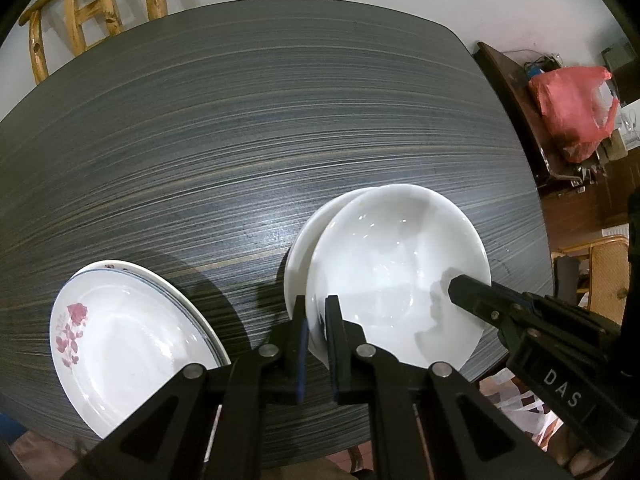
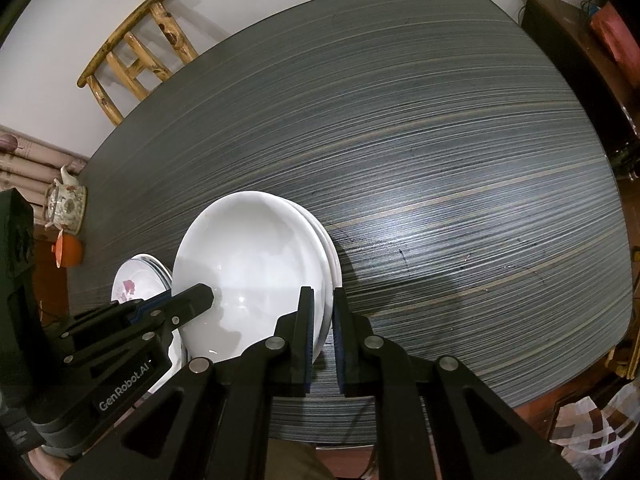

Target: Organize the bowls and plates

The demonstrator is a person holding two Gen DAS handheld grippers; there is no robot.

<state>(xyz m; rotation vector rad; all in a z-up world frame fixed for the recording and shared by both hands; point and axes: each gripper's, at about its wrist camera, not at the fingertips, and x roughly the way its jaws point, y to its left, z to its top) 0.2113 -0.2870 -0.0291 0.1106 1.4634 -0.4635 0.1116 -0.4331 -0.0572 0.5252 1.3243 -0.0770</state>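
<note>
Both the left gripper [image 1: 316, 344] and right gripper [image 2: 322, 336] clamp the top bowl's [image 1: 396, 276] rim, so uneven pulling could tip it off the stack.

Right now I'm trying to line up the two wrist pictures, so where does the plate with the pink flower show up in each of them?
Left wrist view: the flowered plate lies at lower left, atop a plate stack, left of the left gripper.
Right wrist view: the flowered plate sits small at lower left, partly hidden behind the left gripper and the white bowl.
Shared landmark: the white bowl, gripped at its rim in both views.
</note>
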